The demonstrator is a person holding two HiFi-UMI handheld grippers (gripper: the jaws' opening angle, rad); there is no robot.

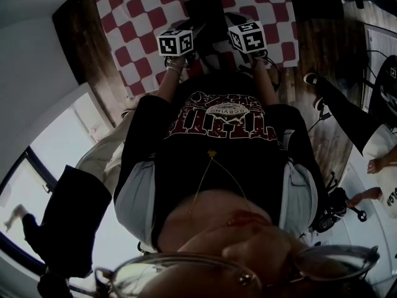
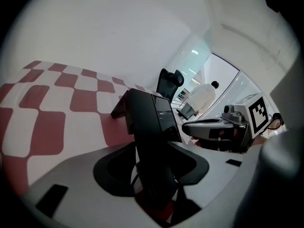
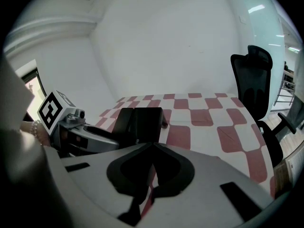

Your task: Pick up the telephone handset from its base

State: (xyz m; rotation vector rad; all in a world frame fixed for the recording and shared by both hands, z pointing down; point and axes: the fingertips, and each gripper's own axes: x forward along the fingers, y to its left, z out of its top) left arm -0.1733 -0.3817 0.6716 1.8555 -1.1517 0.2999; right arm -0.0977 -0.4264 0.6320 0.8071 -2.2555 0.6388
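The black telephone [image 1: 208, 10] stands on a red-and-white checked cloth [image 1: 139, 17], straight ahead of both grippers. In the left gripper view its long black handset [image 2: 148, 146] runs lengthwise between the jaws of my left gripper [image 2: 156, 150]. The jaws stand wide, with dark gaps on both sides of the handset, which lies against the base with its small screen [image 2: 165, 118]. My right gripper [image 3: 152, 146] sits just short of the telephone's base [image 3: 142, 122], its tips meeting and nothing between them. Each gripper shows in the other's view: the right gripper [image 2: 213, 129] and the left gripper [image 3: 80, 133].
The checked cloth [image 3: 209, 122] covers a wooden table [image 1: 80, 36]. A black office chair [image 3: 254, 75] stands beyond its far right side. Another person's bare feet [image 1: 378, 163] and black stand legs [image 1: 338, 104] are on the floor at the right.
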